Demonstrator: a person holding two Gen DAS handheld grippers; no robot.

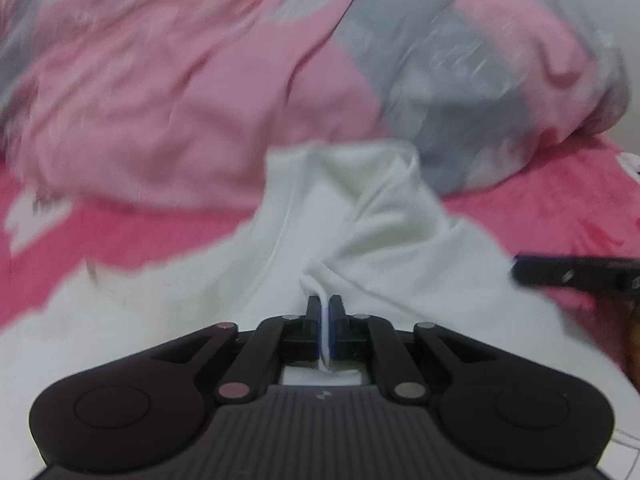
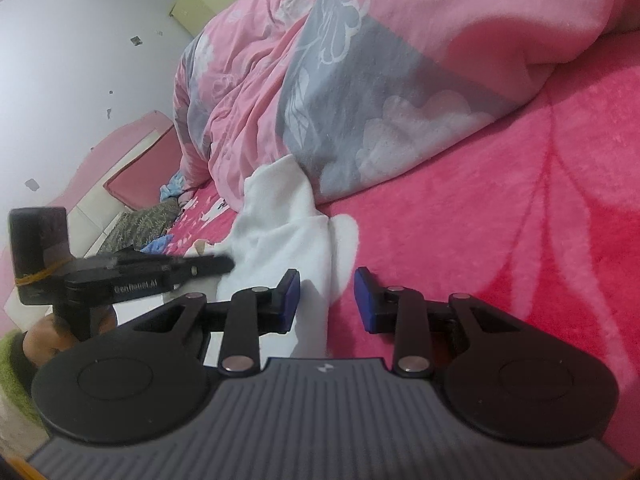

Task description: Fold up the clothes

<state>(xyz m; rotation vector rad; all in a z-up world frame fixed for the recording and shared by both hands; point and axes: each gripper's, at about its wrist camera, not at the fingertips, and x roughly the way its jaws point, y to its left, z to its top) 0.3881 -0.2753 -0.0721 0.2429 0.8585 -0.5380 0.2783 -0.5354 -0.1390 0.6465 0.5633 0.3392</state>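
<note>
White garment (image 1: 372, 224) lies on the bed, spread over the crimson plush blanket (image 2: 500, 208) with its far end reaching up against the rumpled pink-and-grey floral duvet (image 2: 344, 92) heaped toward the bed's far side. What kind of garment it is cannot be told; the cloth is plain white with no print.

Left gripper (image 1: 327, 312) has its blue-padded jaws pressed almost together on a thin pinched ridge of the white cloth, which stands up between the pads and drapes away forward from them. The left view is smeared, so finer detail of the fold is lost.

Right gripper (image 2: 327, 300) sits at the garment's other side with its jaws partly apart and nothing clamped. The cloth's edge lies against the left blue pad (image 2: 289, 298) and runs into the gap, while the right one stands over bare blanket. So the fabric lies to the left of and straight ahead of these fingers, its long axis running away from them toward the duvet.

My judgement: the left hand already has its hold, and the right is the one that must shift slightly leftward and close to take a matching grip before any fold can be carried over.

Readable writing: white lettering on the left gripper's body in the right view, which looks like "GenRobot.AI", though blurred.
</note>
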